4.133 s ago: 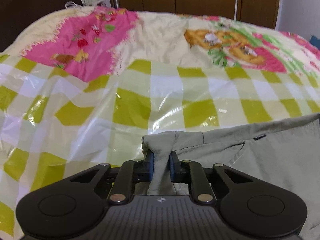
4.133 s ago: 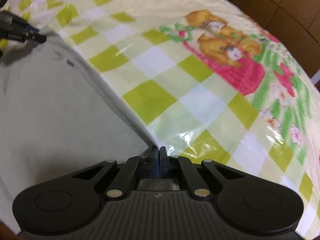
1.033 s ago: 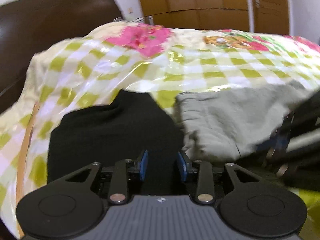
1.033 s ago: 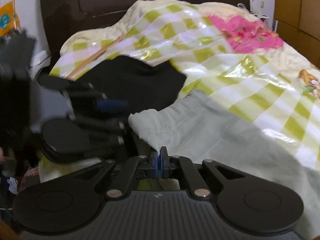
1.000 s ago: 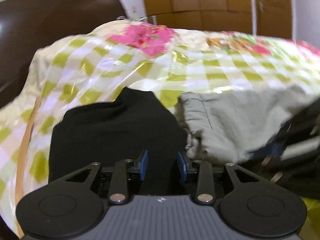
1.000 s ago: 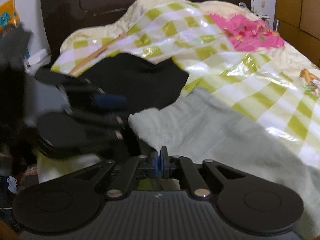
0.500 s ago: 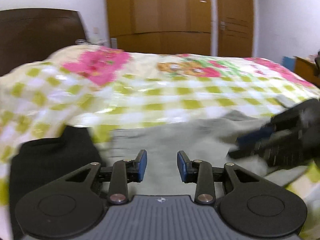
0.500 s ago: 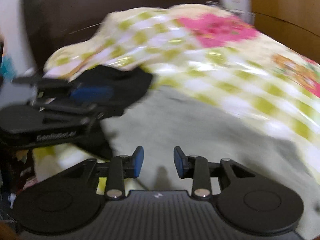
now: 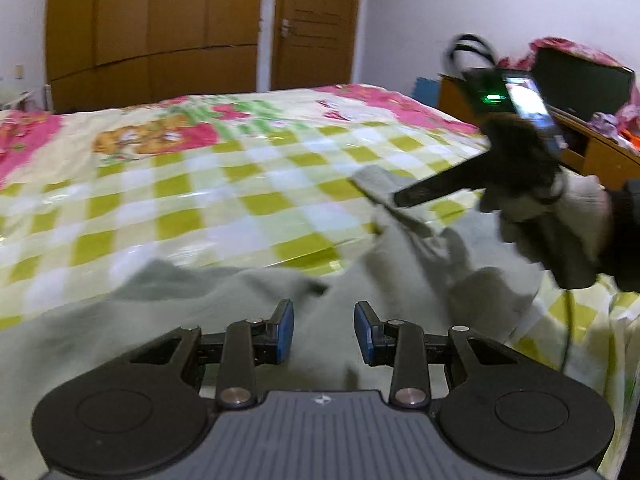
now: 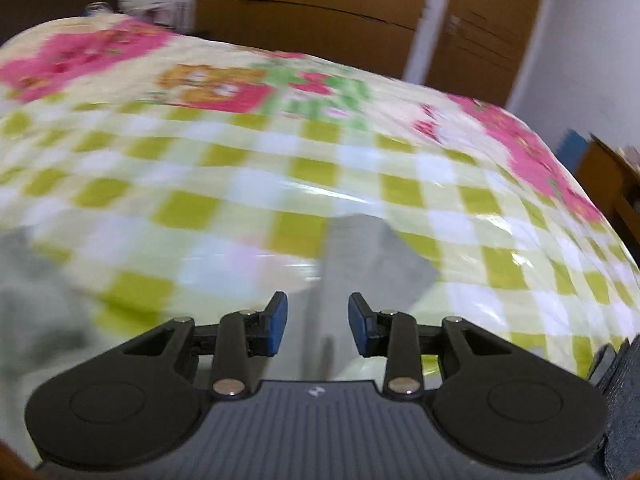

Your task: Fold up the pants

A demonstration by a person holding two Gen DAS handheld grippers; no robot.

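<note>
Grey-green pants (image 9: 224, 300) lie crumpled on the checked bed cover. My left gripper (image 9: 324, 332) is open and empty, just above the cloth. In the left wrist view the right gripper (image 9: 404, 200) shows at the right, over a leg end of the pants. In the right wrist view my right gripper (image 10: 318, 322) is open and empty, with a grey pant leg (image 10: 360, 252) running under and beyond it. The view is blurred.
A yellow-green checked plastic cover (image 9: 200, 200) with pink cartoon prints spreads over the bed. Wooden wardrobe and door (image 9: 316, 24) stand behind. A wooden desk with a dark screen (image 9: 580, 80) is at the right of the bed.
Both grippers swung right, away from the black garment and headboard, toward the pant legs. The right gripper, shut on the pants a second ago, is open. The left stayed open.
</note>
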